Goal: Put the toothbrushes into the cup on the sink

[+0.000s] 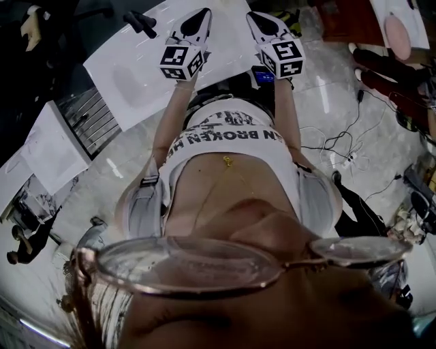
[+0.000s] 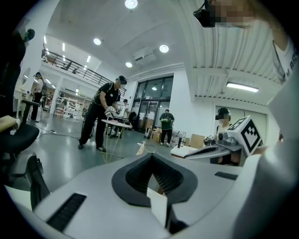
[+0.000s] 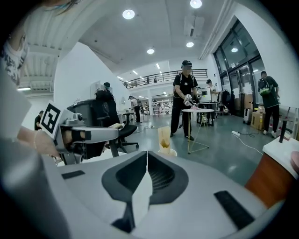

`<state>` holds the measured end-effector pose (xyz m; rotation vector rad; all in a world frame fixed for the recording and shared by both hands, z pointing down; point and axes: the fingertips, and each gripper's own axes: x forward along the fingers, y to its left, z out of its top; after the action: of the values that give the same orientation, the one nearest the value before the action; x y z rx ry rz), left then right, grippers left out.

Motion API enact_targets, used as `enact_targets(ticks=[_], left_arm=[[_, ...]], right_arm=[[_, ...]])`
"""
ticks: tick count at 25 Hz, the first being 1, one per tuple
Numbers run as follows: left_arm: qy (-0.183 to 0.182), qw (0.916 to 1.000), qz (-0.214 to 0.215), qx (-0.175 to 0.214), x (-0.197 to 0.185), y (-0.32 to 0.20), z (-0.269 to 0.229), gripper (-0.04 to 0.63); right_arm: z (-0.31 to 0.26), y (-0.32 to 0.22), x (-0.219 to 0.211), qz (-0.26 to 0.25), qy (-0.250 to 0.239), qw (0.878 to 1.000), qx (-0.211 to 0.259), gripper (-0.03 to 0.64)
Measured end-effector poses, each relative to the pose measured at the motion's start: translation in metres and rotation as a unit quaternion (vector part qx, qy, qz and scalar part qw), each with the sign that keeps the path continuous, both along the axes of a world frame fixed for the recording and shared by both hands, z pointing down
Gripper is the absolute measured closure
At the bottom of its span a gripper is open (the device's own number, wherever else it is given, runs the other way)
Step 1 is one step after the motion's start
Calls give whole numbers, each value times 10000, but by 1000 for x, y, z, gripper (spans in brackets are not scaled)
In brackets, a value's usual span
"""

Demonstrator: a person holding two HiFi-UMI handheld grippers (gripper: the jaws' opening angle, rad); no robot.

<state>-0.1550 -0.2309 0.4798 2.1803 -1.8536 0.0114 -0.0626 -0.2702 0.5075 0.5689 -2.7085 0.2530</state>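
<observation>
Currently, left gripper [image 1: 198, 19] and right gripper [image 1: 263, 22] hover empty, jaws together.

The person holds the left gripper [image 1: 202, 12] and the right gripper [image 1: 254, 15] side by side and apart, each with its fingers together in a point. Both tips lie over a white bench [image 1: 136, 61]. Black cables [image 1: 340, 142] trail across the pale floor at the right.

round ceiling lights [image 2: 131, 3] glare at the top of both gripper views; head view dim, blurred along the bottom; edges curve, corners black.
</observation>
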Motion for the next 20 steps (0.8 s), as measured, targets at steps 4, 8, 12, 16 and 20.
enact_targets(ticks=[4, 8, 12, 16, 20], left_arm=[[-1, 9999, -127, -32, -5, 19, -7, 581], [-7, 9998, -187, -51, 1, 28, -13, 581], [-114, 9997, -178, 83, 4, 33, -23, 581], [-144, 9995, -200, 219, 1, 41, -38, 581], [-137, 9991, -253, 299, -2, 47, -48, 581]], right_arm=[[-10, 17, -17, -245, -174, 9995, -12, 589], [-20, 28, -25, -476, -255, 9985, 28, 592], [-33, 38, -36, -643, -404, 9971, 65, 592], [-49, 50, -46, -777, -482, 9956, 207, 592], [-58, 59, -53, -904, -496, 9942, 308, 592]])
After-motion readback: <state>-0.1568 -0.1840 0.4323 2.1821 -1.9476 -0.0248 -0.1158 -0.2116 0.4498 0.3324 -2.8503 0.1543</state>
